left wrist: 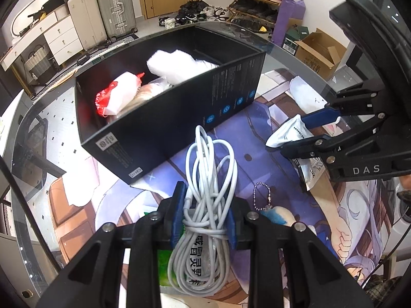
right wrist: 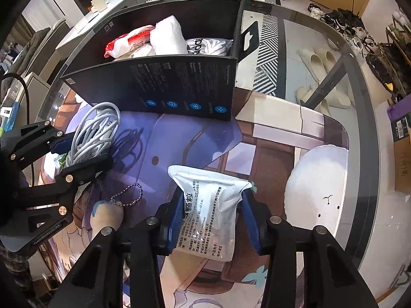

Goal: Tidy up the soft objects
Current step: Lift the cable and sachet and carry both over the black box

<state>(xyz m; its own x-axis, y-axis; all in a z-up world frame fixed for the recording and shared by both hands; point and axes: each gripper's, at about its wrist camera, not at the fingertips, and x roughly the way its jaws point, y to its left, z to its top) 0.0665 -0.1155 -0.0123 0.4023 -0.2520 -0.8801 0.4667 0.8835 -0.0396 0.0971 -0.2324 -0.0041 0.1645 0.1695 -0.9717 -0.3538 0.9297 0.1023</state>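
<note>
Cable bundle (left wrist: 205, 205), white and loosely coiled, sits clamped between the jaws of the left gripper (left wrist: 204, 214), on the near side of the black box (left wrist: 164, 128) and clear of its wall. The right gripper (right wrist: 213, 218) has its jaws closed on a white medicine sachet (right wrist: 210, 205) printed with Chinese text, also on the near side of the box, toward its right end. Inside the box lie a red-and-white packet (left wrist: 115, 97), a white foam-like roll (left wrist: 174, 64) and a white bag with black lettering (right wrist: 205, 47), packed against one another. On the tabletop (right wrist: 321, 64), in front of the box, an illustrated mat (right wrist: 179, 141) carries a plush keychain with a ball chain (right wrist: 115, 205) between the two grippers, and a round white plush (right wrist: 316, 187) lies off to the right of the sachet.
</note>
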